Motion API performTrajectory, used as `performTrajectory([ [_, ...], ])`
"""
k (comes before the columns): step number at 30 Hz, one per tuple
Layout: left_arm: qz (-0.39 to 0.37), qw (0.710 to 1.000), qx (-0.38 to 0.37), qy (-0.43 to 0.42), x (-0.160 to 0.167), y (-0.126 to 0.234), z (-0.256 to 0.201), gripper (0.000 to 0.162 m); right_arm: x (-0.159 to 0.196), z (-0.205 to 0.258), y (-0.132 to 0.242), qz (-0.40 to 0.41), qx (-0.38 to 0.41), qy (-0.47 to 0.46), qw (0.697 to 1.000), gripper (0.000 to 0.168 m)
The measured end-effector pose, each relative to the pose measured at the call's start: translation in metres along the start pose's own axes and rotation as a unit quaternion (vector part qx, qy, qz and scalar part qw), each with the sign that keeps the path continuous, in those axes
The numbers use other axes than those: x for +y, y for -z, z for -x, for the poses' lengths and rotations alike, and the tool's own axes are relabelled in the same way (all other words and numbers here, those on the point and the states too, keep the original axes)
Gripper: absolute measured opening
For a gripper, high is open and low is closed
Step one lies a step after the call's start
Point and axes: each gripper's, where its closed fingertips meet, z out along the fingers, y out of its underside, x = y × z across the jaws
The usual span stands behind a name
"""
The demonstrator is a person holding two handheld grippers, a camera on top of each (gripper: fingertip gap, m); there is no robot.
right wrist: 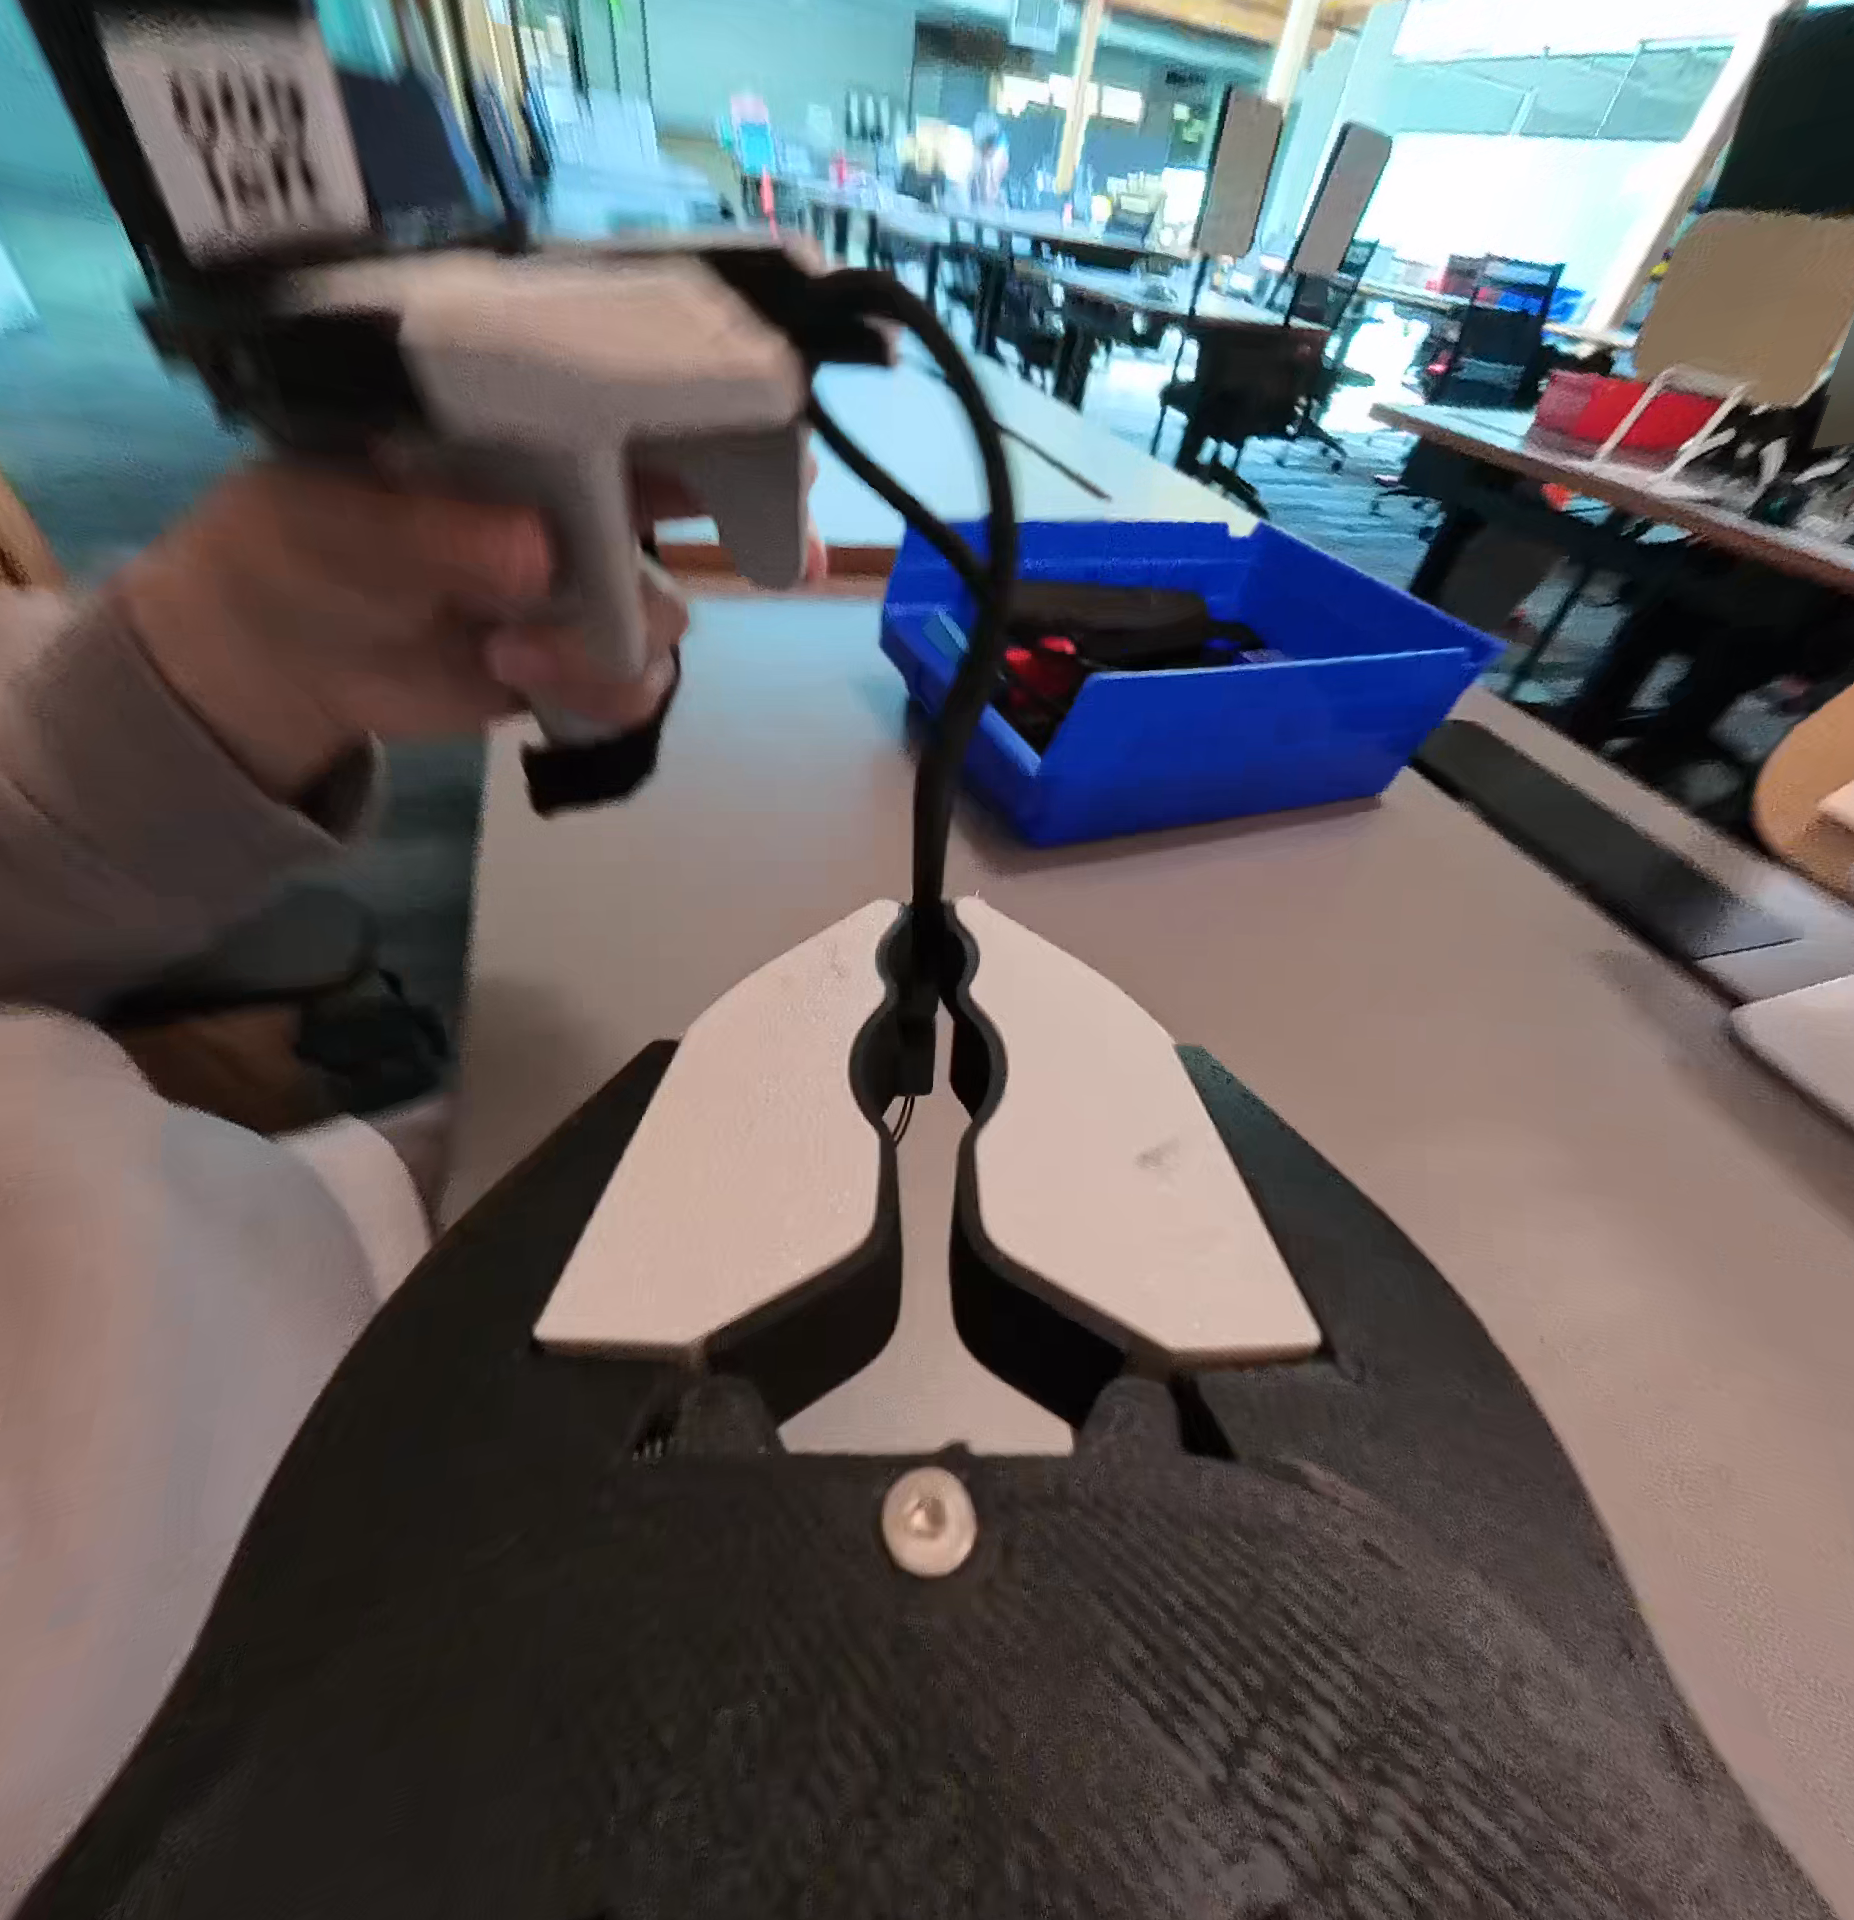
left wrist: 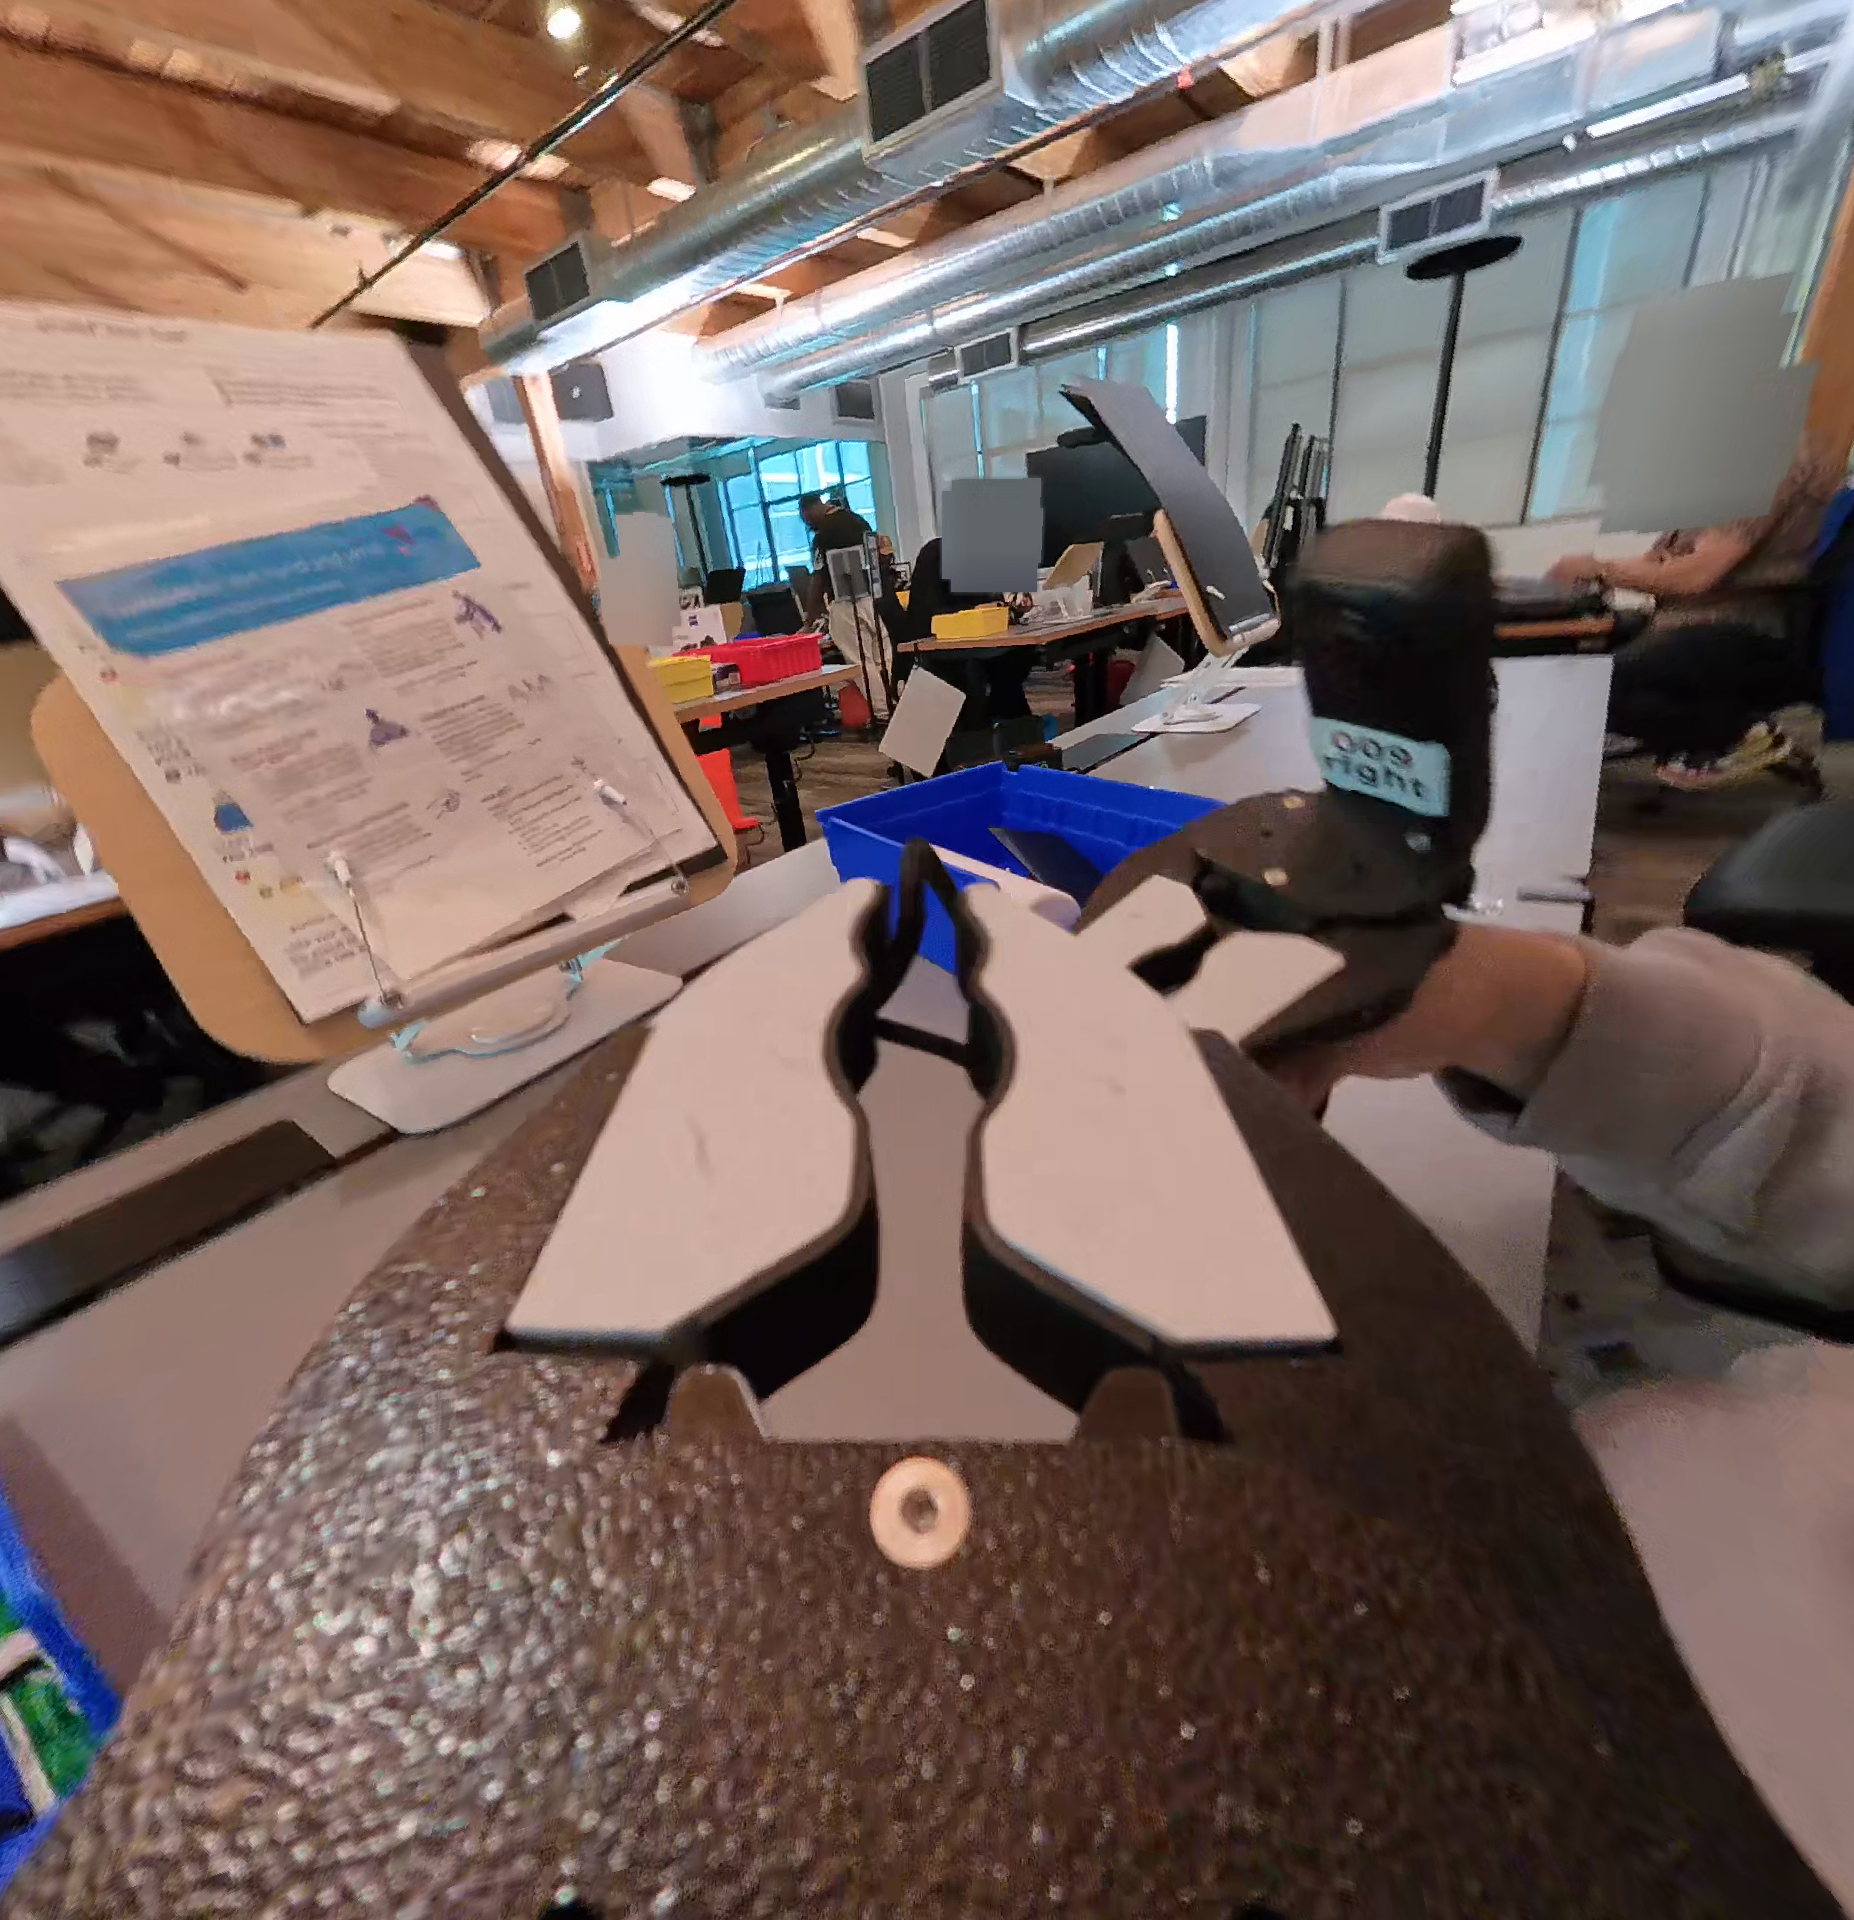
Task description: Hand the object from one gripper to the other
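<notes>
A thin black cable (right wrist: 992,499) runs between both grippers above the grey table (right wrist: 1318,1091). My right gripper (right wrist: 925,935) is shut on one end of it. From there it rises and arcs left to my left gripper (right wrist: 835,312), which is blurred and closed on the other part, where two strands come out. In the left wrist view the cable (left wrist: 915,868) shows as a small loop pinched between the tips of the left gripper (left wrist: 923,920). The right gripper's body (left wrist: 1318,883), held by a hand, sits close at the right, its tips hidden behind my left finger.
A blue bin (right wrist: 1214,727) holding dark and red items stands on the table just beyond the grippers, and also shows in the left wrist view (left wrist: 1006,805). A tilted document stand (left wrist: 310,644) is at the left. A black strip (right wrist: 1588,842) lies along the table's right side. The left gripper's tips are roughly 8 cm from the right gripper's.
</notes>
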Motion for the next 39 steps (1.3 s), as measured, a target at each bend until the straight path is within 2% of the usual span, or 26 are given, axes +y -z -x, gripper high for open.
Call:
performTrajectory([
  [1, 0.001, 1.0, 0.007, -0.023, 0.001, -0.001, -0.004, 0.022, -0.005, -0.003, 0.003, -0.023, -0.008, -0.039, 0.999, 0.004],
  [4, 0.046, 0.995, 0.03, -0.08, 0.016, -0.009, -0.019, 0.038, -0.024, -0.019, 0.017, -0.101, -0.01, -0.137, 0.985, 0.004],
  [6, 0.084, 0.992, 0.023, -0.09, 0.03, -0.015, -0.022, 0.042, -0.036, -0.027, 0.026, -0.149, -0.01, -0.179, 0.972, 0.004],
  [10, 0.127, 0.991, 0.019, -0.043, 0.051, -0.026, -0.027, 0.04, -0.052, -0.031, 0.037, -0.216, -0.029, -0.246, 0.944, 0.004],
  [13, 0.13, 0.991, 0.016, -0.026, 0.058, -0.032, -0.03, 0.037, -0.055, -0.033, 0.04, -0.231, -0.029, -0.268, 0.935, 0.004],
  [17, 0.168, 0.984, -0.014, -0.059, 0.066, -0.03, -0.023, 0.038, -0.053, -0.058, 0.053, -0.259, 0.038, -0.277, 0.924, 0.004],
  [20, 0.164, 0.982, -0.056, -0.078, 0.062, -0.026, -0.009, 0.042, -0.054, -0.079, 0.072, -0.308, 0.069, -0.312, 0.896, 0.004],
  [24, 0.106, 0.991, -0.045, -0.064, 0.045, -0.027, -0.013, 0.038, -0.053, -0.081, 0.073, -0.314, 0.064, -0.325, 0.89, 0.004],
  [30, 0.055, 0.989, -0.051, -0.13, 0.033, -0.03, -0.022, 0.032, -0.058, -0.057, 0.055, -0.313, 0.004, -0.356, 0.88, 0.004],
  [39, 0.059, 0.967, -0.08, -0.234, 0.037, -0.035, -0.026, 0.03, -0.059, -0.024, 0.03, -0.291, -0.077, -0.382, 0.874, 0.004],
])
